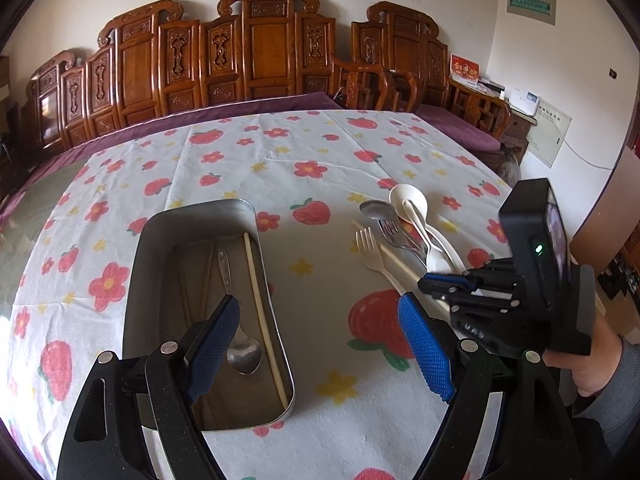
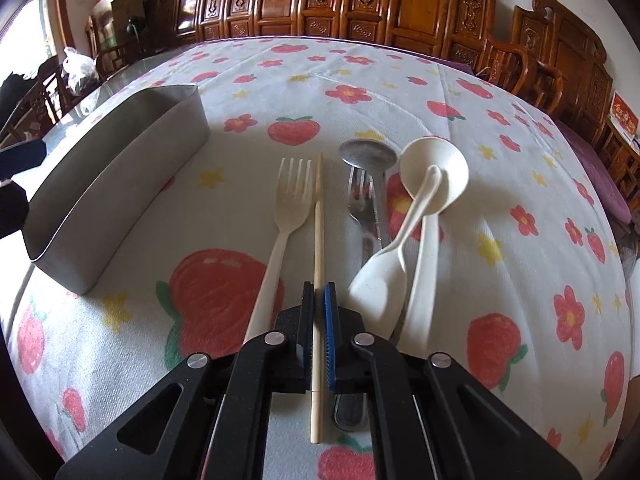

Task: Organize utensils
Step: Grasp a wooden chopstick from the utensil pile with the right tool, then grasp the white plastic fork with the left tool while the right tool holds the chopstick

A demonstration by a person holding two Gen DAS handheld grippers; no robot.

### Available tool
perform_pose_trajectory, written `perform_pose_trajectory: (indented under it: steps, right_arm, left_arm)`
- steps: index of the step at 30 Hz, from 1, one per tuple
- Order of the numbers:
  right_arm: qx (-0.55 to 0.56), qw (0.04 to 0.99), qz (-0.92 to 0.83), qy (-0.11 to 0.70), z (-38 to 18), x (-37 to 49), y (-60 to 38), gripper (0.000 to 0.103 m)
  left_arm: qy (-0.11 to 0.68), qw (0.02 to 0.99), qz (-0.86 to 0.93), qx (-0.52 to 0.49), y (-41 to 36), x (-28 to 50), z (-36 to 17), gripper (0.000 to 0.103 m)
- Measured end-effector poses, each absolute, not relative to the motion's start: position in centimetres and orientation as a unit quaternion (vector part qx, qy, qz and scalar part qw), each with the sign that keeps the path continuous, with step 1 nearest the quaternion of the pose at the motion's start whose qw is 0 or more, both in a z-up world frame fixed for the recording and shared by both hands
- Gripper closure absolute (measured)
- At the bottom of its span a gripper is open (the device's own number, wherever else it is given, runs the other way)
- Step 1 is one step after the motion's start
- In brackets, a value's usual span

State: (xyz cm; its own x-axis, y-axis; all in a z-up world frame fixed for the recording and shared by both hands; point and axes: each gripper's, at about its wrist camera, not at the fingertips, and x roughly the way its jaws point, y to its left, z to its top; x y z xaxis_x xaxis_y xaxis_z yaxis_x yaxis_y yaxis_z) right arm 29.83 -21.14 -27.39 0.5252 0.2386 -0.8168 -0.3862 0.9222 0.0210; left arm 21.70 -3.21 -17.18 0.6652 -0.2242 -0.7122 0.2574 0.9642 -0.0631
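A steel tray (image 1: 192, 224) (image 2: 116, 184) holds a metal spoon (image 1: 240, 344) and a chopstick (image 1: 264, 320). My left gripper (image 1: 320, 344) is open and empty, low over the tray's near right side. My right gripper (image 2: 319, 296) (image 1: 440, 280) is shut on a second chopstick (image 2: 319, 220) that lies on the cloth. Beside it lie a cream plastic fork (image 2: 280, 232) (image 1: 376, 256), a metal fork (image 2: 362, 208), a metal spoon (image 2: 366, 154) (image 1: 376, 210) and two cream plastic spoons (image 2: 434, 176) (image 2: 380, 284), overlapping.
The table carries a white cloth with strawberries and flowers (image 1: 312, 152). A carved wooden bench (image 1: 256, 52) with purple cushions runs behind it. The tray's outer wall stands left of the loose utensils in the right wrist view. The person's hand (image 1: 592, 360) holds the right gripper.
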Motion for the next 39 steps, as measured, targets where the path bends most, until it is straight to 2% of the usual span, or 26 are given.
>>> perform_pose_trajectory:
  steps: [9,24,26,30,39]
  right_arm:
    - [-0.050,0.899,0.158,0.406,-23.6,27.7,-25.1,0.097]
    - [-0.039,0.886,0.151,0.437,-26.9,30.2,-27.9,0.097]
    - [-0.037,0.884,0.155,0.439,-27.0,30.5,-27.9,0.097]
    - [-0.029,0.884,0.159,0.438,-26.8,30.9,-28.1,0.097]
    - [-0.007,0.890,0.168,0.424,-25.6,31.2,-29.0,0.097]
  left_arm:
    - [0.378,0.915,-0.140,0.033,-4.3,21.0,-17.1,0.025]
    - [0.371,0.916,-0.140,0.053,-7.0,20.3,-17.2,0.026]
    - [0.375,0.914,-0.141,0.067,-8.0,20.4,-17.4,0.028]
    - [0.393,0.904,-0.144,0.088,-9.5,21.1,-18.3,0.040]
    - [0.438,0.885,-0.144,0.064,-11.4,24.4,-20.3,0.050]
